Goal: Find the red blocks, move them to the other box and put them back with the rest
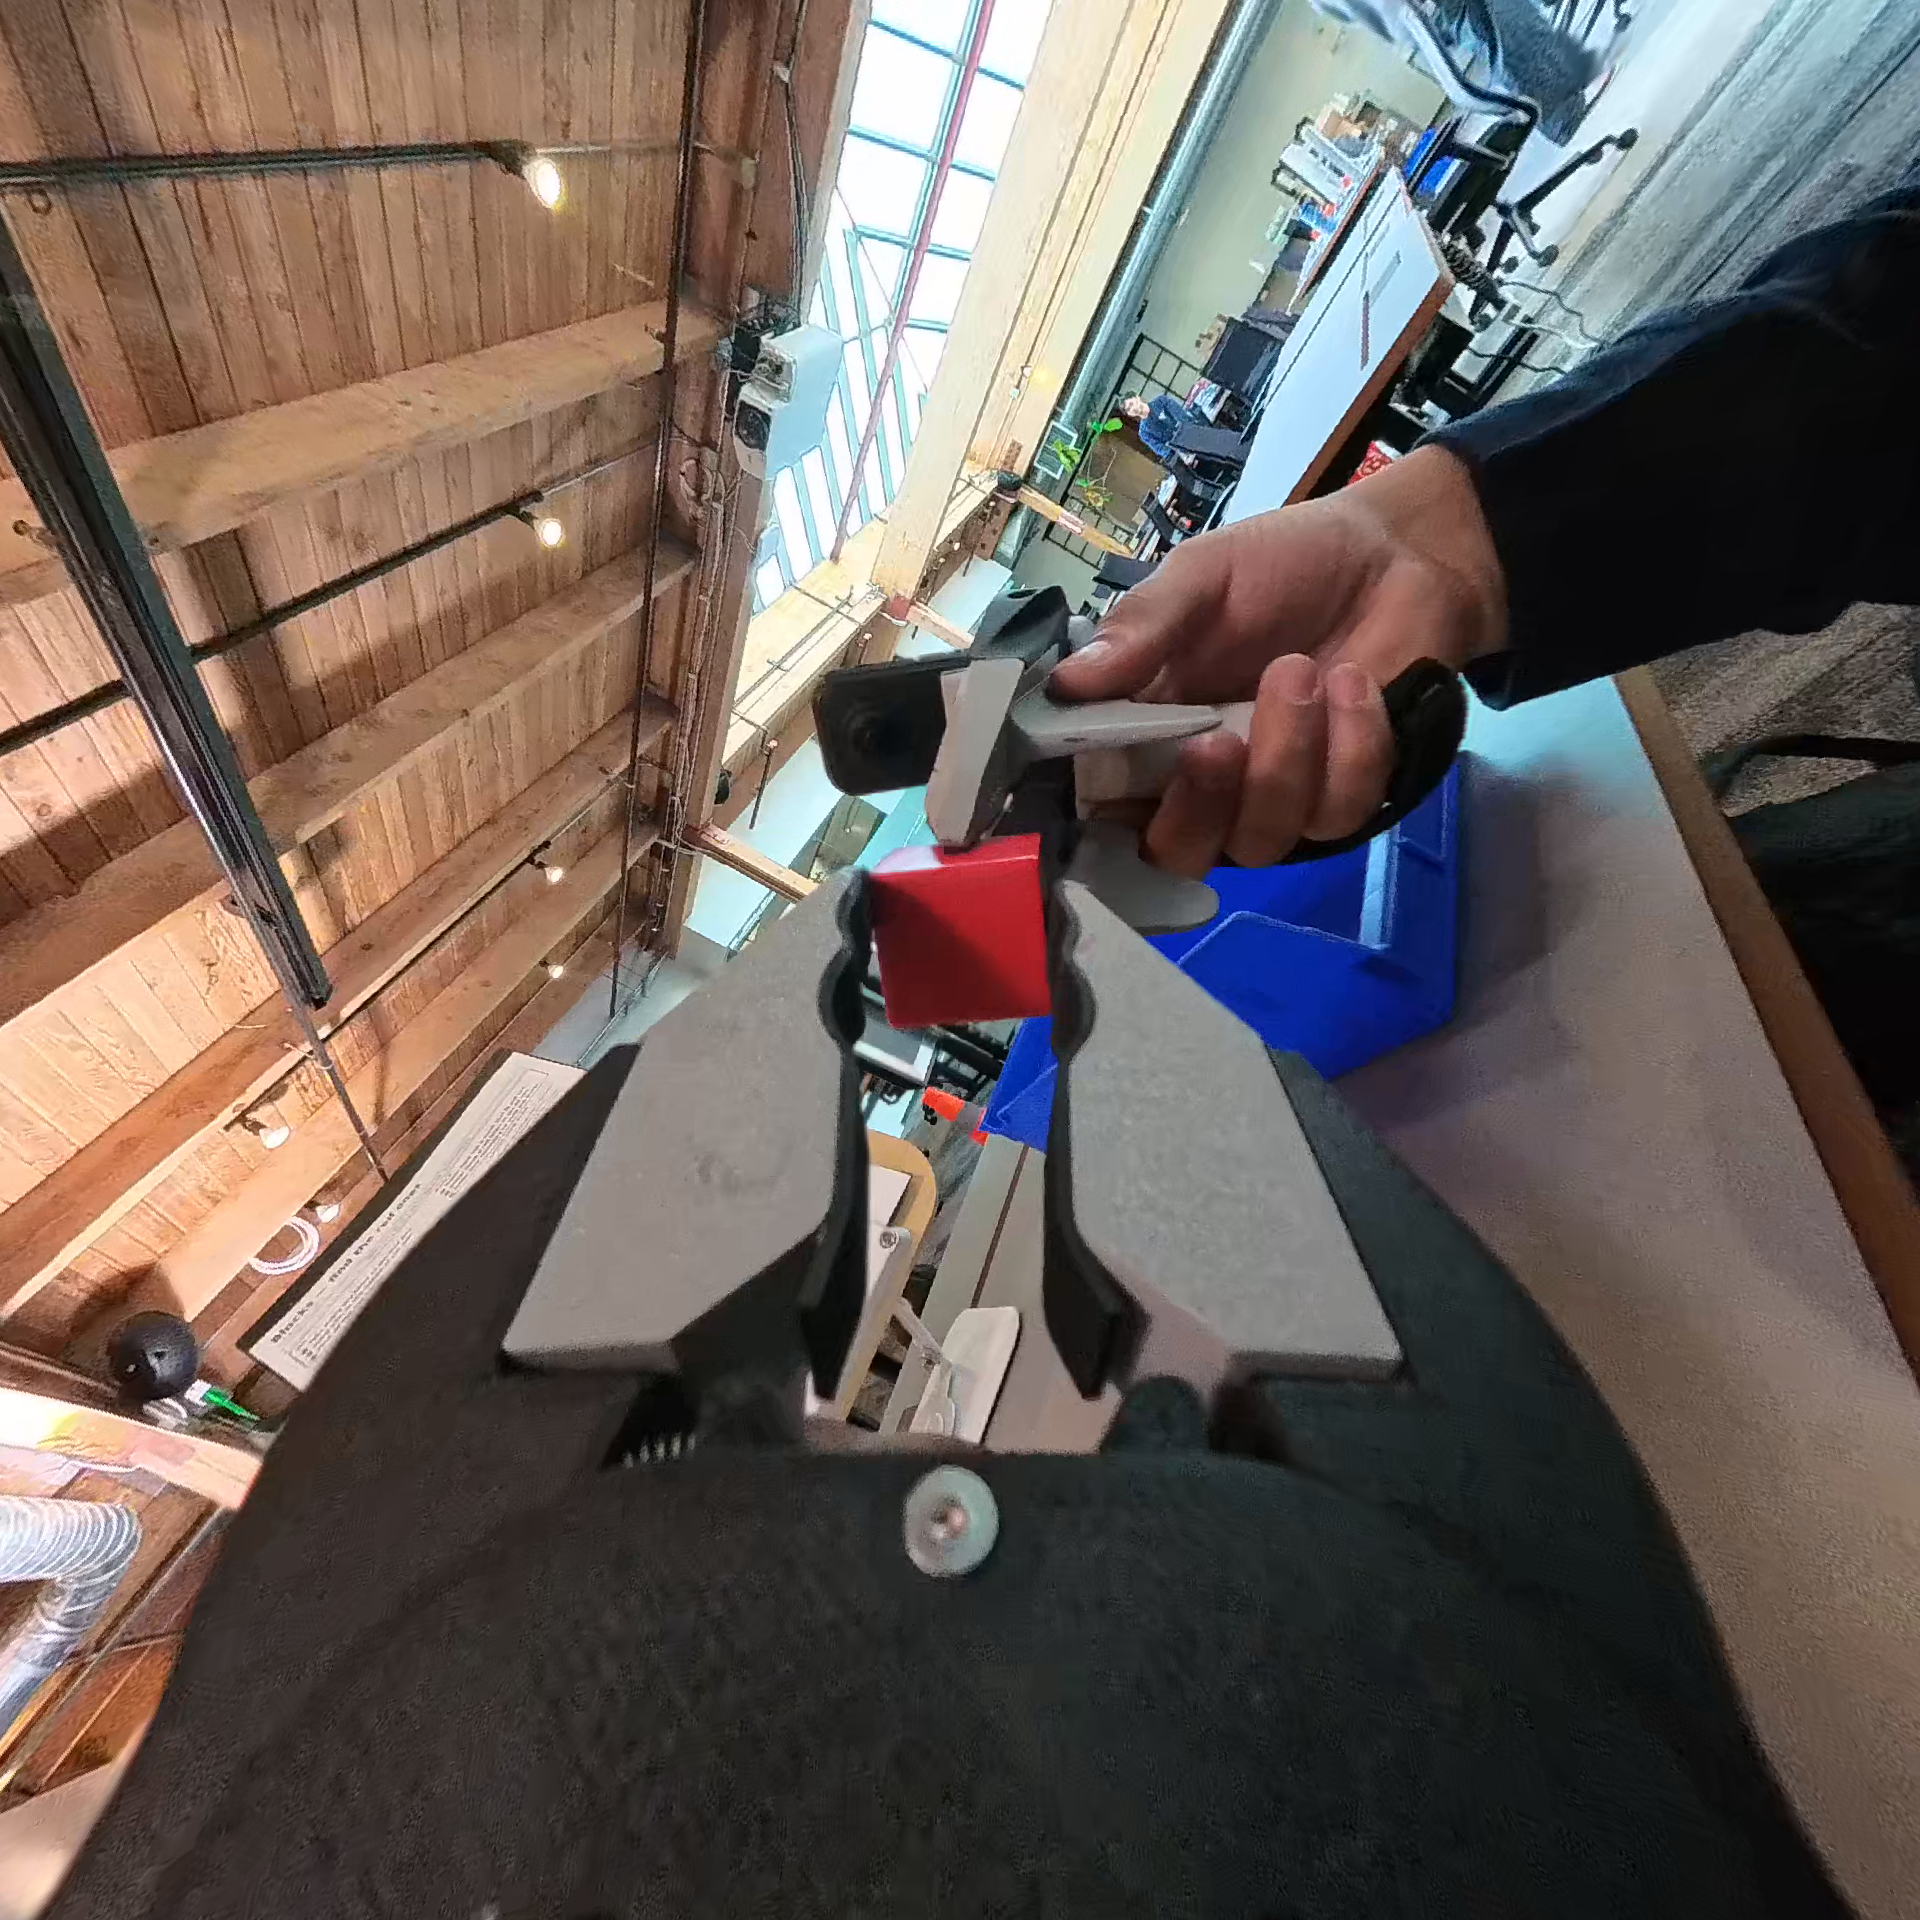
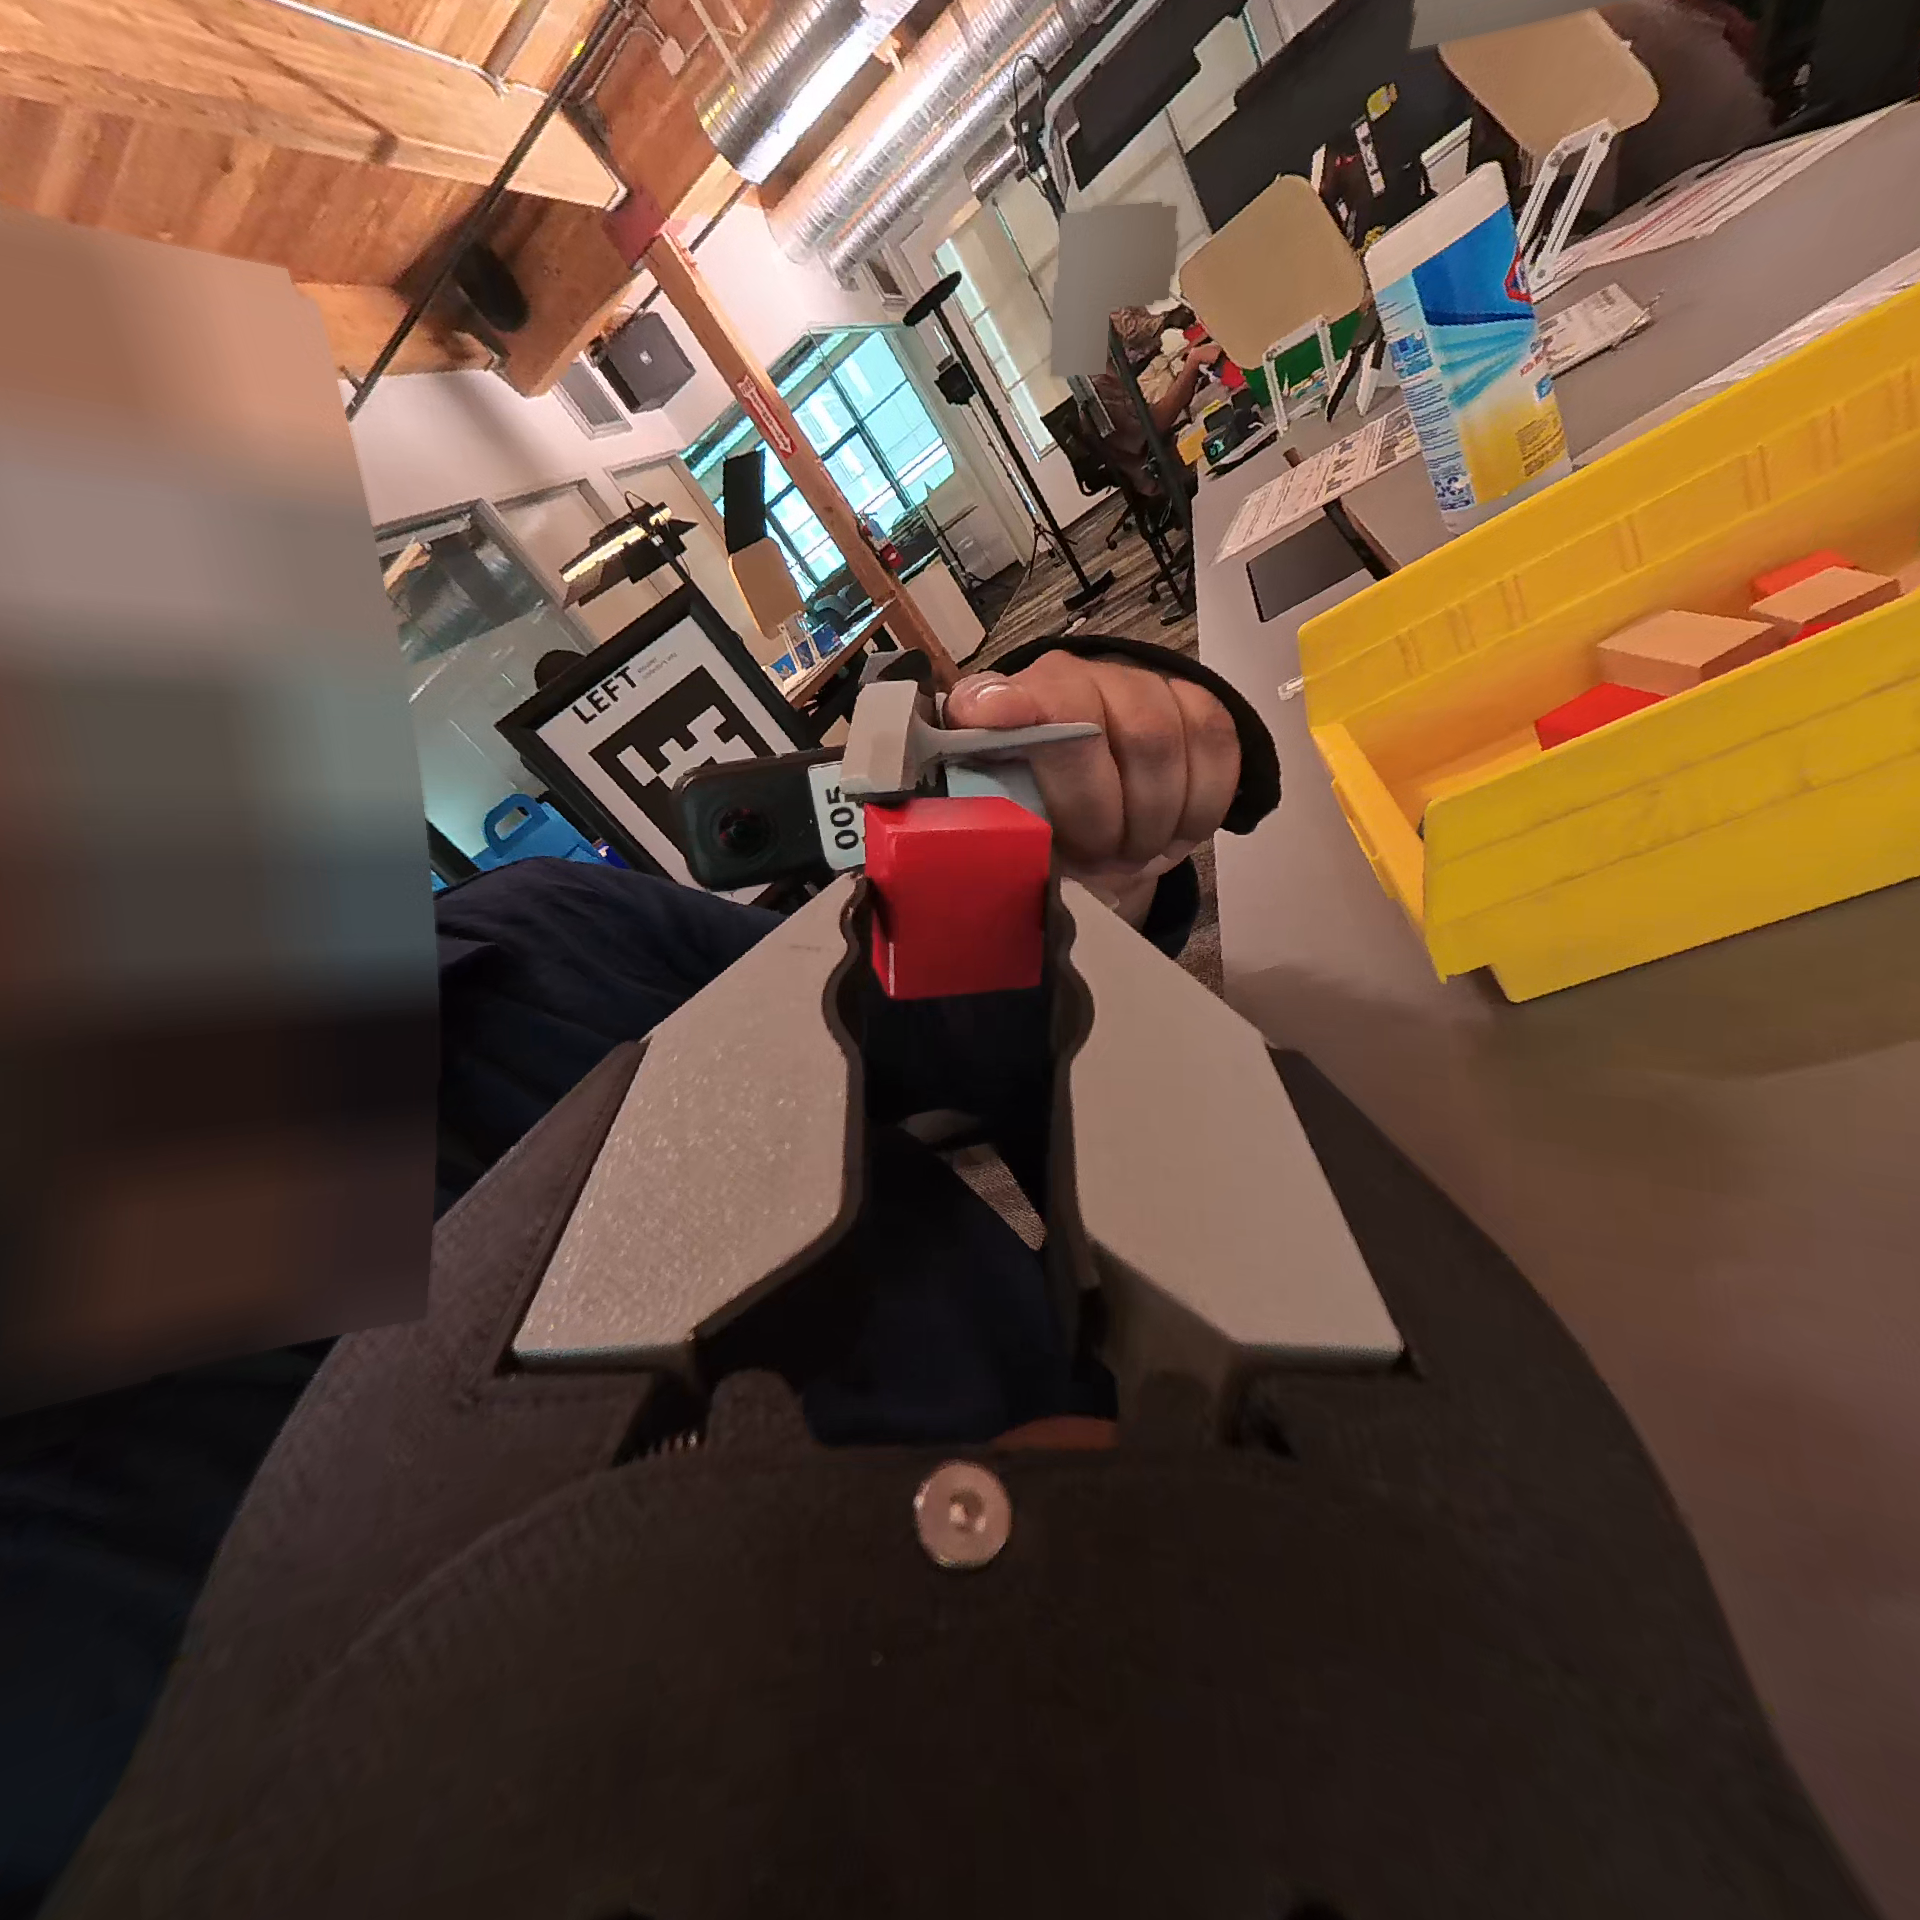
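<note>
Red block point(image 1: 961, 930) is in mid-air, clamped by both grippers at once. Left gripper point(image 1: 958, 935) pads press its two side faces near the fingertips. Right gripper point(image 2: 958, 914) grips it crosswise, pads tight on the other faces. Blue bin point(image 1: 1340, 966) sits on the table behind; yellow bin point(image 2: 1558, 821) holds wooden and red blocks.

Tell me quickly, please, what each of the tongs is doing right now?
Left tongs: closed on the red block, pads pressing both sides.
Right tongs: closed on the same red block.
</note>
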